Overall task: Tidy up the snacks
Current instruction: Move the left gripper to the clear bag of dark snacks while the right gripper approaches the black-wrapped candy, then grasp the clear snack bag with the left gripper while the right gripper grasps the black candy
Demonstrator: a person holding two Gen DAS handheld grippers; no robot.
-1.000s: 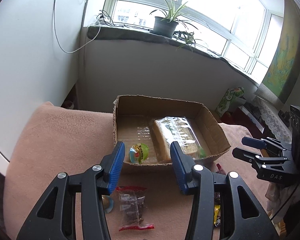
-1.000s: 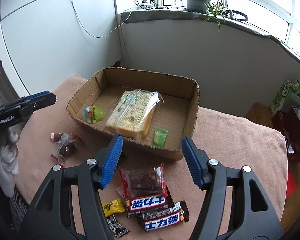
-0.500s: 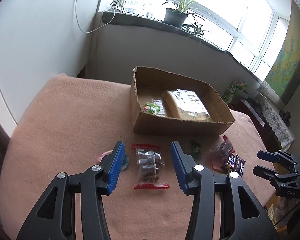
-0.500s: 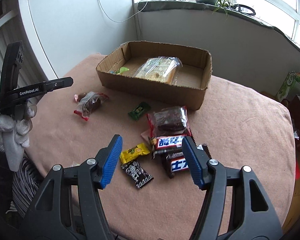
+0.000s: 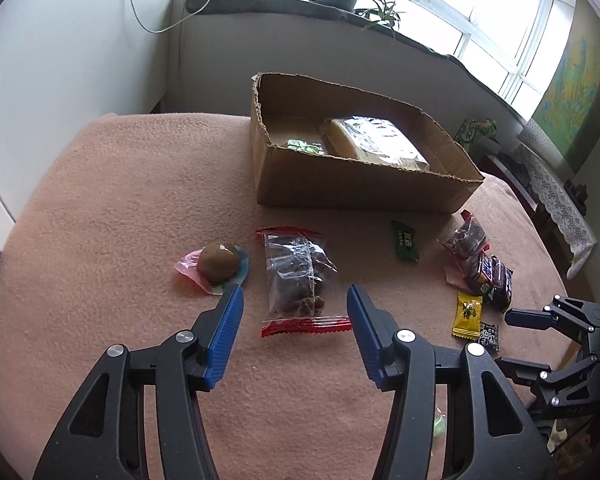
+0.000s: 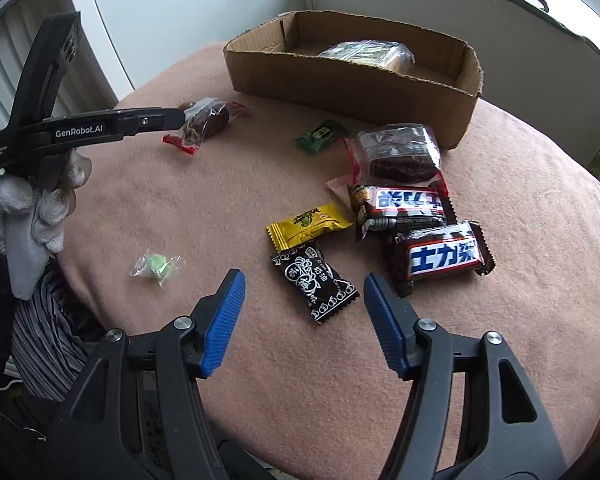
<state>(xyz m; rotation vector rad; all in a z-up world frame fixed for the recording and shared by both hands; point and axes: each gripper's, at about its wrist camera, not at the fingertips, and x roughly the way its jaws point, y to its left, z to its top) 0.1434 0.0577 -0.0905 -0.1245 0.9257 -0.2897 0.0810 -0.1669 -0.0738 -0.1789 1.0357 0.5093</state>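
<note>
Both tongs spread: left tongs [image 5: 294,300] just widened over clear snack bag [image 5: 298,280]; right tongs [image 6: 302,290] above black candy [image 6: 314,282].

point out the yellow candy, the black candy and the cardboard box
yellow candy [image 6: 308,226], right wrist view, wrapper middle
black candy [image 6: 314,282], right wrist view, wrapper middle
cardboard box [image 6: 340,80], right wrist view, near wall

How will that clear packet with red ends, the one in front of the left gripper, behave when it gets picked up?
The clear packet is thin crinkled film, so it will probably flop and sag at its red ends. The dark lumps inside look loose and may shift toward the lower end. The glossy film could slip between the left gripper's pads unless they pinch over the lumps.
</note>
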